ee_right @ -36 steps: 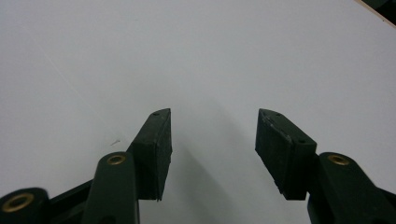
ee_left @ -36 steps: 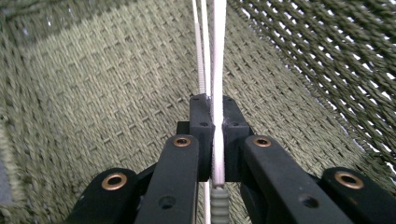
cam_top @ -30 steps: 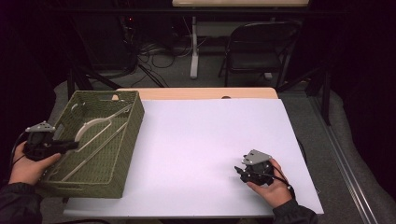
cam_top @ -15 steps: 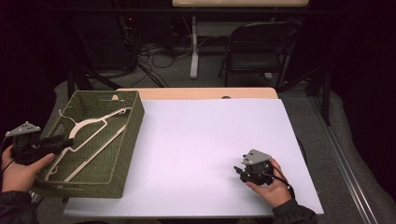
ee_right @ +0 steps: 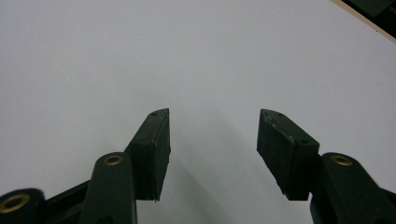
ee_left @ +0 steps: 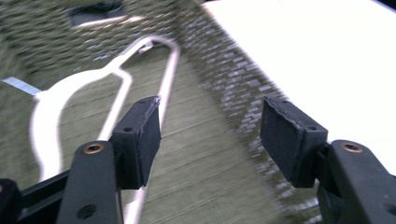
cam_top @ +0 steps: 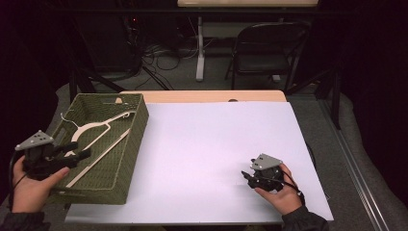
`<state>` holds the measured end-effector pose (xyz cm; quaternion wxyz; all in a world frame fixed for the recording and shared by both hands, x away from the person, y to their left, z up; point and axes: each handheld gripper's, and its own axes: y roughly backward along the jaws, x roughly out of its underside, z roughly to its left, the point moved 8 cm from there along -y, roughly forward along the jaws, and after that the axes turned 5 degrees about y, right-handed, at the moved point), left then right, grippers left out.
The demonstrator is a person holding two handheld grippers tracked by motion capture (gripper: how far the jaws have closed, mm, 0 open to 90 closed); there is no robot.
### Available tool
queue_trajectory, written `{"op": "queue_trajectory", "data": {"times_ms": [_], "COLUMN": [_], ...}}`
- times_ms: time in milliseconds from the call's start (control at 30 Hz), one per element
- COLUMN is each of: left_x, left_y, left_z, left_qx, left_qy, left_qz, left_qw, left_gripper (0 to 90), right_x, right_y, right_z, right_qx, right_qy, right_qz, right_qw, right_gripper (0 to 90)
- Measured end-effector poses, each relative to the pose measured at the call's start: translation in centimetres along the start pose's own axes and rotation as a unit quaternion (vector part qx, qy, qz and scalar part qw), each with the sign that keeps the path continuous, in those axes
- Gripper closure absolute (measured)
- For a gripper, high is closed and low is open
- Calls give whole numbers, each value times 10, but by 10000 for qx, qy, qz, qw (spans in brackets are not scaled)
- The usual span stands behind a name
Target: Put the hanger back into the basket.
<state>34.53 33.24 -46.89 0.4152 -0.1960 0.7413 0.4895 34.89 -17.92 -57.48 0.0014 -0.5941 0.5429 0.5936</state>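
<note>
High view: a hanger (cam_top: pixel 98 137) lies inside the basket (cam_top: pixel 132 144); the left gripper (cam_top: pixel 79 155) hovers over the basket's near end, likely to reach it; left gripper view: jaws apart, empty; right gripper view: right gripper (ee_right: pixel 212 144) agape, well right of the basket, idle.

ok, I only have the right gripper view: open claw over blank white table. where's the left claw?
Observer: In the high view the left claw is held over the near end of a green woven basket at the table's left edge.
Operator: is it gripping anything?
Observer: No. The left gripper view shows its jaws apart with nothing between them. A pale clothes hanger lies loose in the basket ahead of it.
</note>
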Motion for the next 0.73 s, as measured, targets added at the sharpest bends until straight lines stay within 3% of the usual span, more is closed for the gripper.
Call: {"op": "queue_trajectory", "data": {"times_ms": [67, 100, 200, 233, 300, 333, 367, 467, 567, 600, 733], "left_x": [-1, -1, -6, -6, -8, -7, -7, -1, 4, 11, 20], "left_y": [-4, -6, -13, -13, -19, -27, -27, -47, -60, -72, -88], "left_z": [-19, -29, -61, -61, -81, -100, -100, -131, -142, -151, -164], "left_qx": [68, 122, 305, 305, 430, 565, 565, 825, 939, 1053, 1208], "left_qy": [-35, -89, -370, -370, -514, -589, -589, -735, -727, -733, -694], "left_qz": [-39, -57, -141, -141, -124, -97, -97, -51, -14, 68, 182], "left_qw": [10000, 9999, 9988, 9988, 9977, 9966, 9966, 9939, 9929, 9917, 9901], "left_gripper": [368, 368, 368, 368, 368, 368, 368, 375, 381, 385, 386], "right_x": [2, 0, 2, 2, 1, 2, 2, 4, 4, 5, 7], "right_y": [4, 3, 8, 8, 10, 13, 14, 19, 20, 22, 23], "right_z": [0, 1, 0, 0, -1, -1, -1, 0, 1, 2, 2], "right_qx": [-27, -10, 5, 5, 24, 17, 17, -11, -27, -50, -77], "right_qy": [-1, -34, -66, -66, -91, -114, -138, -193, -264, -297, -351], "right_qz": [122, -32, -11, -11, -104, -123, -132, -62, -197, -199, -200], "right_qw": [9999, 10000, 10000, 10000, 9999, 9999, 9998, 9998, 9995, 9993, 9992], "right_gripper": [439, 439, 439, 439, 439, 438, 438, 438, 438, 438, 438]}}
